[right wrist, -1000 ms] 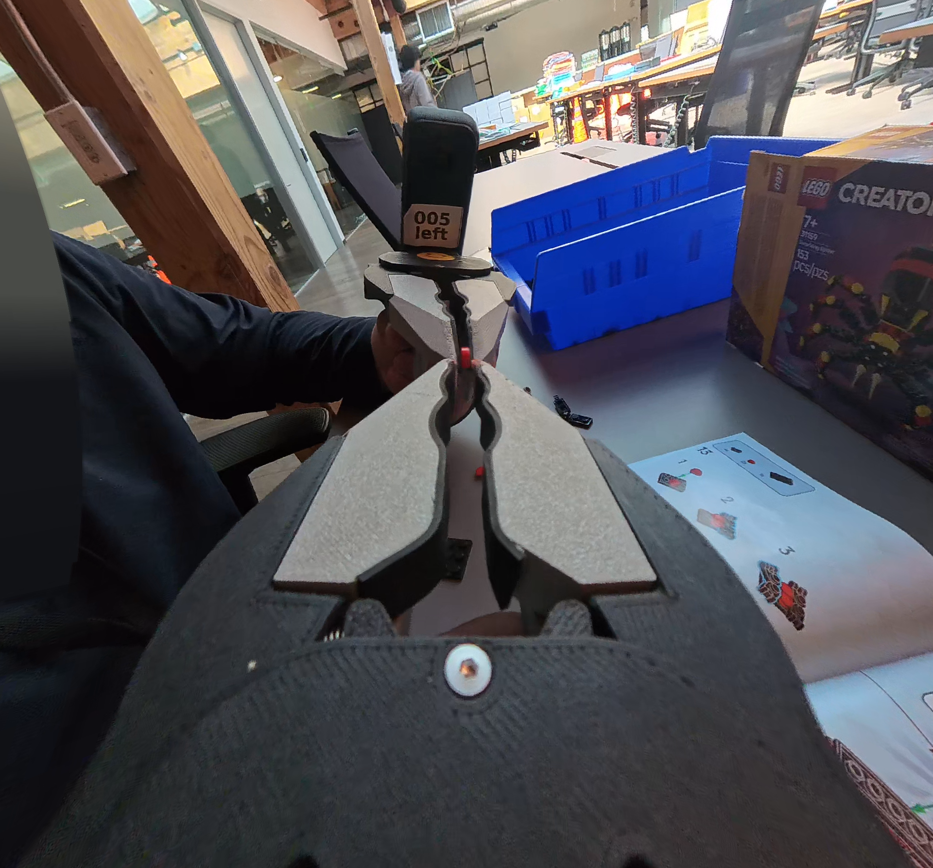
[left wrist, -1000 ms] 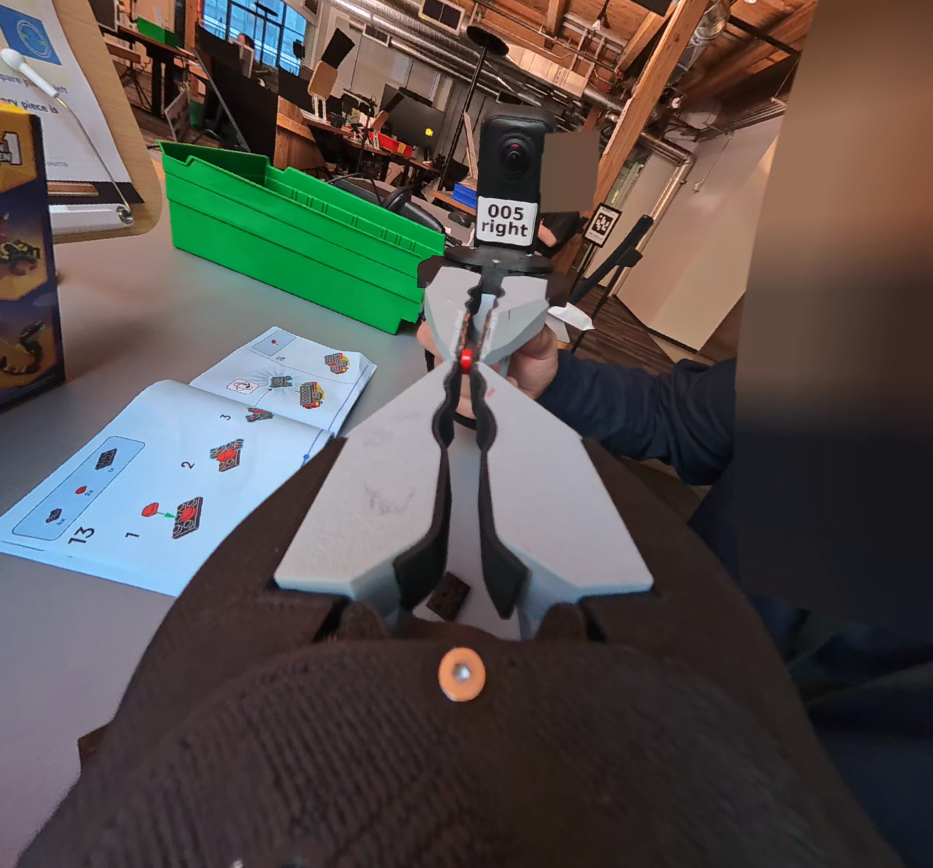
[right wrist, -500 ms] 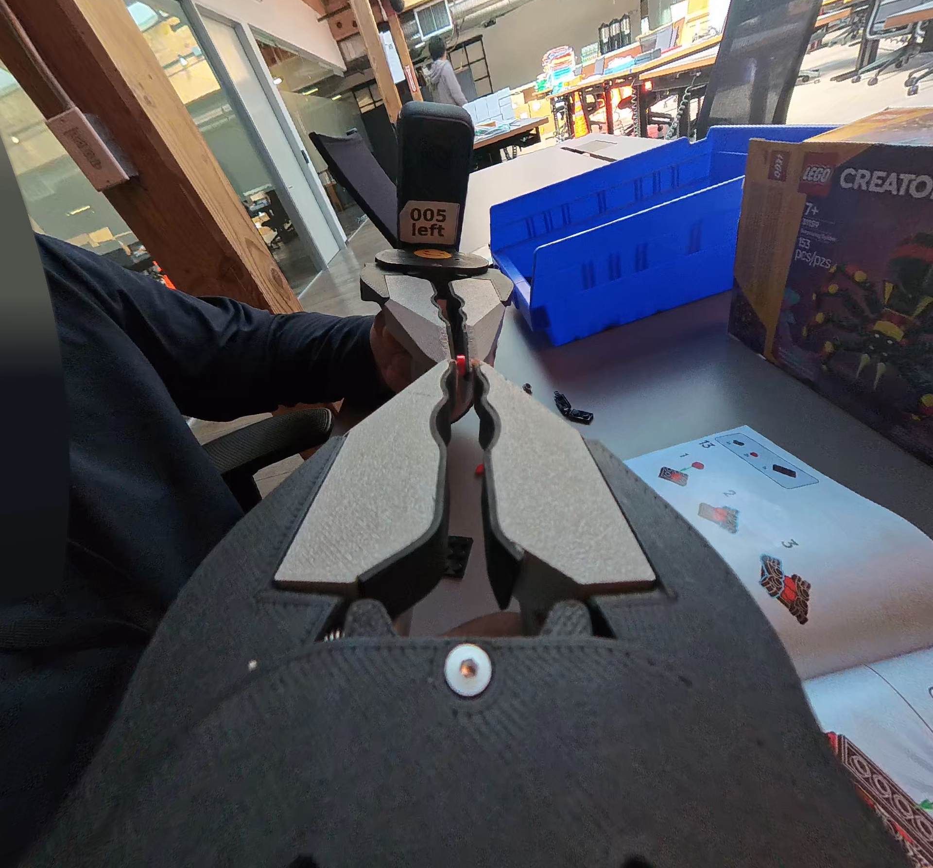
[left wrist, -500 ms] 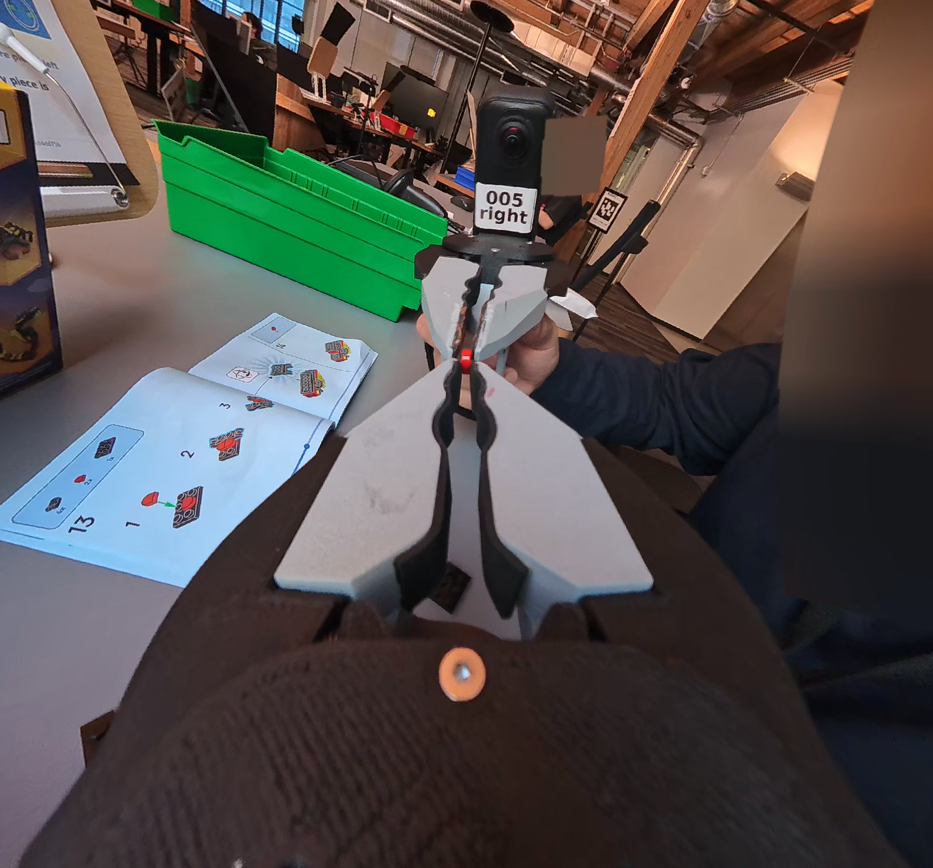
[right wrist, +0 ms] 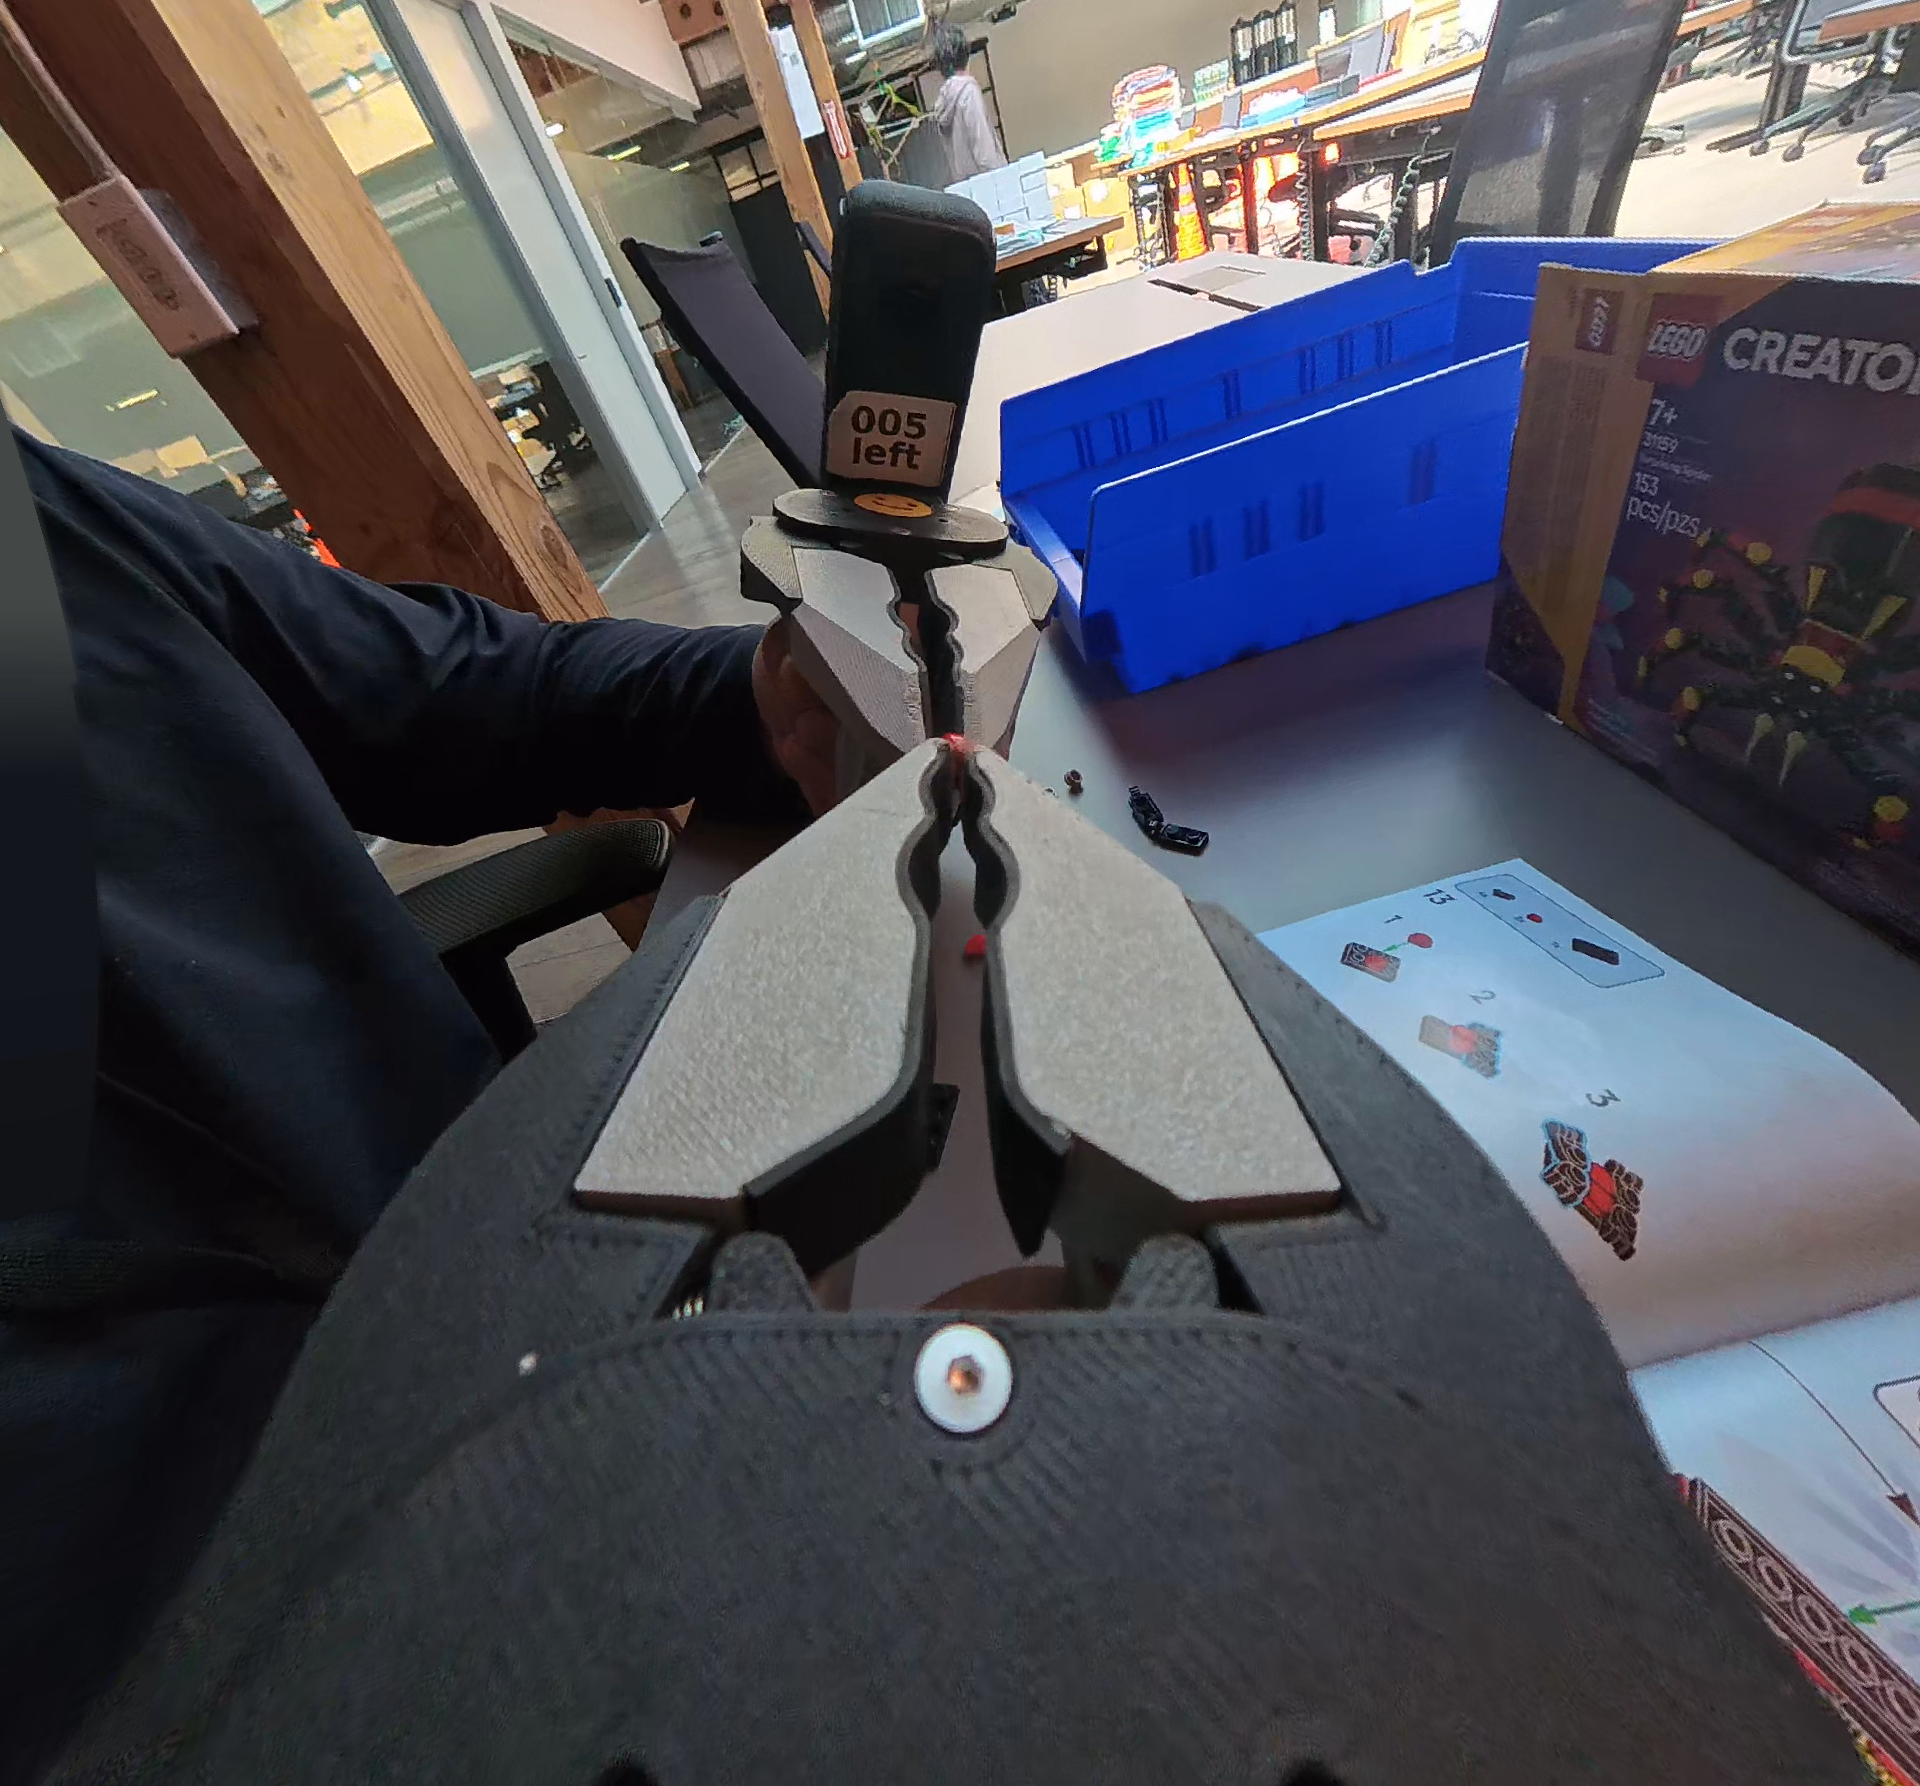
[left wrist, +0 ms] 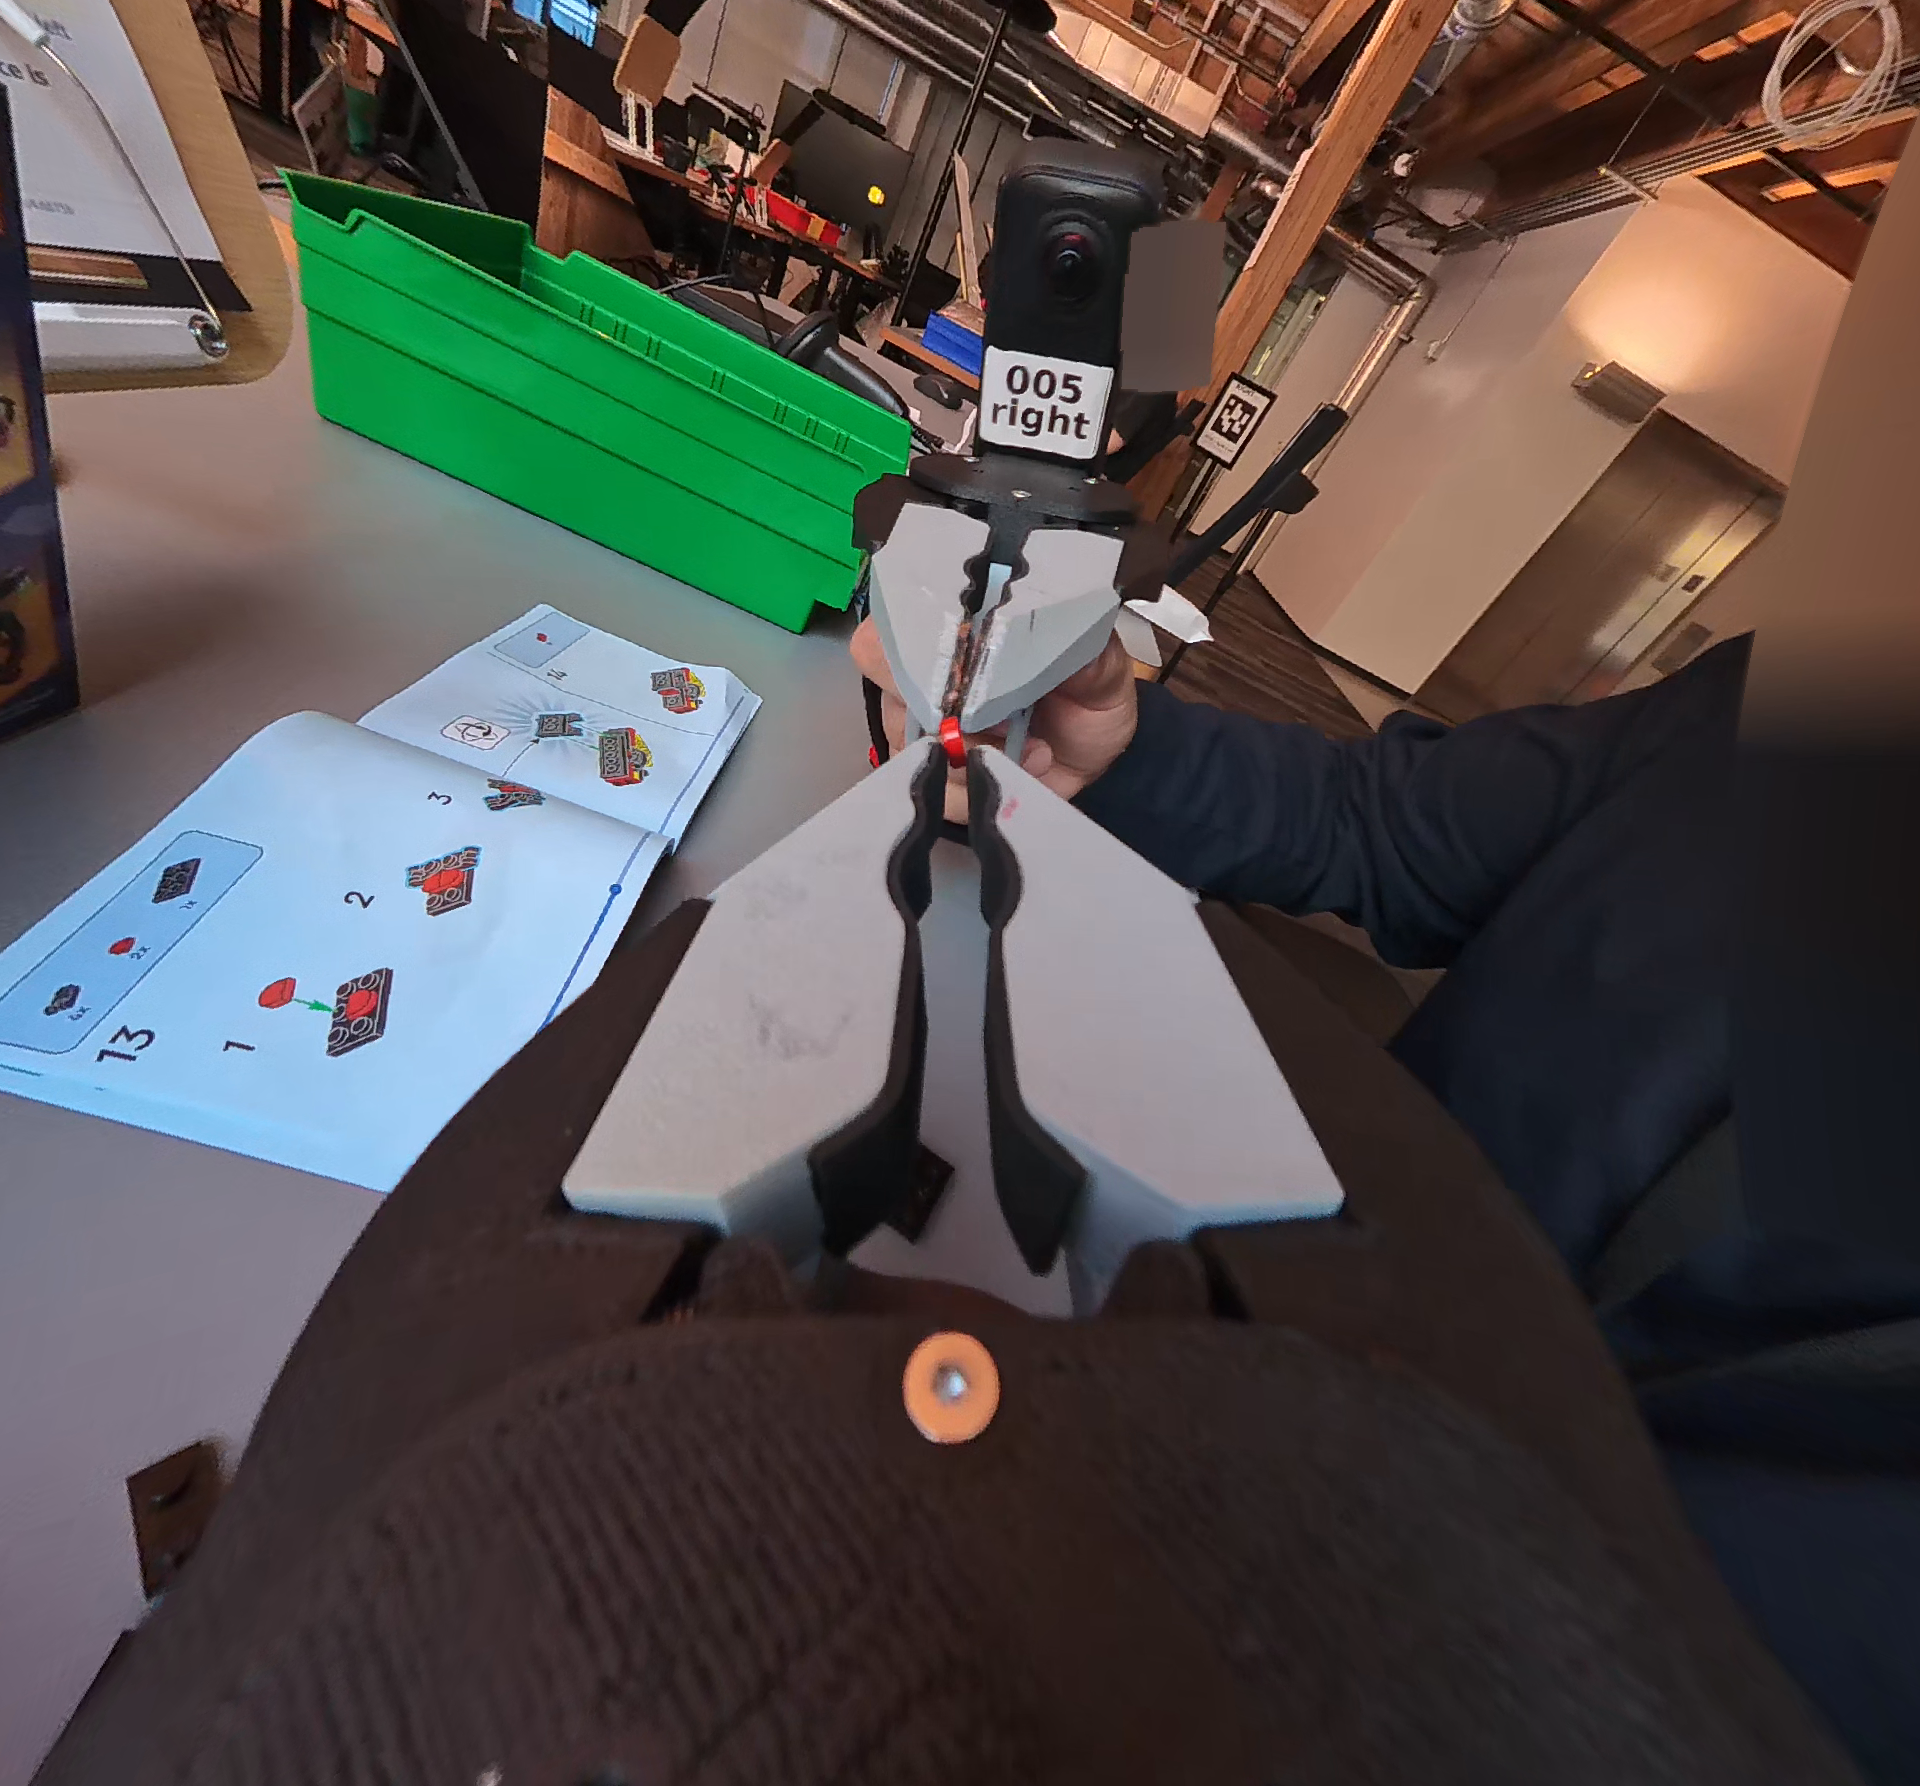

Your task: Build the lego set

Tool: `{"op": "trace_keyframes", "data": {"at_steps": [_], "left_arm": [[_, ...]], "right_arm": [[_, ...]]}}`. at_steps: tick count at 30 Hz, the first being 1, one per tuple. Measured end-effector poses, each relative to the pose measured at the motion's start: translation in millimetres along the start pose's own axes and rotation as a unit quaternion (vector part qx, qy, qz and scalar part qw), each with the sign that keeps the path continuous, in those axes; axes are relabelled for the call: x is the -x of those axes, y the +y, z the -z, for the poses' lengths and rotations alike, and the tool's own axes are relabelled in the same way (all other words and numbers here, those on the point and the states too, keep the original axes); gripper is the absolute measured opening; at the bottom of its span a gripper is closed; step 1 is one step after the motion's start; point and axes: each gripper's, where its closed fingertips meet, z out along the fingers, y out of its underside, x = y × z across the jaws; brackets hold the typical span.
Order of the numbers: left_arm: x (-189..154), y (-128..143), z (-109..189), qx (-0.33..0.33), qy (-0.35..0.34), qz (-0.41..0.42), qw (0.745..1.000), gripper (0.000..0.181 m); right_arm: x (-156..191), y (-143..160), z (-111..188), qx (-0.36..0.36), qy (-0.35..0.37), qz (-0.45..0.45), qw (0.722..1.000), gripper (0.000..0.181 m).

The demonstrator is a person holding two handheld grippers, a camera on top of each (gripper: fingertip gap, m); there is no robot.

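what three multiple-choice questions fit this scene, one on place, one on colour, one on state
1. Where is the green bin?
A. On the floor
B. On the table, beyond the instruction booklet
C. On top of the booklet

2. What colour is the small piece at the right gripper tips?
A. Yellow
B. Blue
C. Red

3. How is the instruction booklet?
A. Lying open
B. Closed
C. Rolled up

Answers:
1 B, it stands on the table behind the pages.
2 C, a red speck shows at the tips.
3 A, printed steps show across spread pages.
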Motion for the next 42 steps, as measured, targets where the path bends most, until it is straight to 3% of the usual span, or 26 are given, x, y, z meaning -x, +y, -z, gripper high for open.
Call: {"op": "trace_keyframes", "data": {"at_steps": [42], "left_arm": [[7.2, -1.6, 3.5, 0.003, -0.034, -0.032, 0.999, 0.000]], "right_arm": [[-6.1, 0.3, 1.7, 0.004, 0.024, 0.012, 1.000, 0.007]]}}
